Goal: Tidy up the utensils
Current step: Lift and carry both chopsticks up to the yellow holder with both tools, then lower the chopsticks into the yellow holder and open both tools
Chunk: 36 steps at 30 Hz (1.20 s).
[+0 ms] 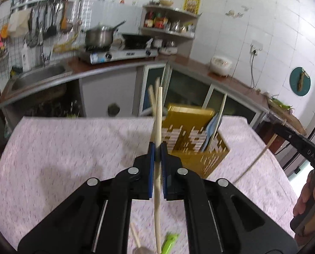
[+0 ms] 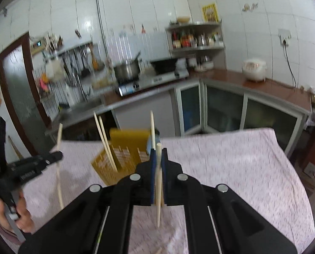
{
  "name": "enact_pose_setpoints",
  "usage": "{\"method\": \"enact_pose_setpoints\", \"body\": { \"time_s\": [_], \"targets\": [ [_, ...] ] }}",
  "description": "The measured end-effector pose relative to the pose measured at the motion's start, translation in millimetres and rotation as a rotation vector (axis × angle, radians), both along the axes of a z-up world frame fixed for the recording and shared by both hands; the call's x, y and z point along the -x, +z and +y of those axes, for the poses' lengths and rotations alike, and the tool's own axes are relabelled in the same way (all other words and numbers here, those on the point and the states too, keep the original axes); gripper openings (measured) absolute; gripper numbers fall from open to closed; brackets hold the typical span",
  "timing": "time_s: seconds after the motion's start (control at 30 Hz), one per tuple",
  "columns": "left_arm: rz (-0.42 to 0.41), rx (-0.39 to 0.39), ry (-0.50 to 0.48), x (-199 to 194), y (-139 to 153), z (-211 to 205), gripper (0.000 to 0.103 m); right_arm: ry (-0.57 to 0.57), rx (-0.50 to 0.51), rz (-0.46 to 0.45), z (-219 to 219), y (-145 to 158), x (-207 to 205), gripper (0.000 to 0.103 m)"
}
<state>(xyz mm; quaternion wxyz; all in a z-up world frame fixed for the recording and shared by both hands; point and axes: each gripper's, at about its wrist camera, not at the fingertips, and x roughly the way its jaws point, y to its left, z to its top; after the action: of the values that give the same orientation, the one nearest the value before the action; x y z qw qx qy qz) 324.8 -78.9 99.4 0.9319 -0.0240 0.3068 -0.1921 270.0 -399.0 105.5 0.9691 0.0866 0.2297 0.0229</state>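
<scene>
1. Table [image 1: 72, 158] under a pink speckled cloth fills the lower half of both wrist views, with kitchen cabinets and a stove beyond its far edge.
2. Yellow slotted utensil holder [image 1: 191, 146] stands on the cloth near the far edge, at 1 o'clock from the left gripper; pale chopsticks and a blue utensil [image 1: 212, 131] stand in it.
3. Left gripper [image 1: 158, 148] has its fingers clenched on a pale chopstick [image 1: 157, 190], which runs from 12 to 6 o'clock between the blue pads.
4. Right gripper [image 2: 158, 154] has its fingers clenched on a second chopstick [image 2: 158, 190], held nearly upright above the cloth, the holder at its 11 o'clock.
5. Green utensil [image 1: 170, 241] lies on the cloth at 6 o'clock in the left view, beside another loose chopstick [image 1: 135, 235].
</scene>
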Motion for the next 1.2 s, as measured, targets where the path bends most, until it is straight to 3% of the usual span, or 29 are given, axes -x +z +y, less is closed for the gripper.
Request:
{"method": "enact_pose_setpoints", "body": {
  "time_s": [0.23, 0.43, 0.63, 0.93, 1.2],
  "targets": [
    [-0.089, 0.02, -0.013, -22.8, 46.0, -32.4, 0.004, 0.016, -0.006, -0.095, 3.6, 65.7, -14.0, 0.005],
    [-0.245, 0.078, 0.007, -44.4, 82.7, -48.9, 0.004, 0.021, 0.012, -0.115, 4.7, 98.7, -36.3, 0.005],
    [-0.333, 0.067, 0.022, -69.5, 67.5, -66.3, 0.004, 0.039, 0.029, -0.09, 6.5, 80.1, -57.0, 0.005],
    [-0.297, 0.052, 0.008, -92.1, 6.2, -67.8, 0.005, 0.077, 0.062, -0.011, 16.2, 28.8, -87.2, 0.005],
    [-0.29, 0.065, 0.007, -97.5, -21.2, -55.9, 0.004, 0.092, 0.102, 0.018, 29.2, -4.6, -91.1, 0.005]
  ]
}}
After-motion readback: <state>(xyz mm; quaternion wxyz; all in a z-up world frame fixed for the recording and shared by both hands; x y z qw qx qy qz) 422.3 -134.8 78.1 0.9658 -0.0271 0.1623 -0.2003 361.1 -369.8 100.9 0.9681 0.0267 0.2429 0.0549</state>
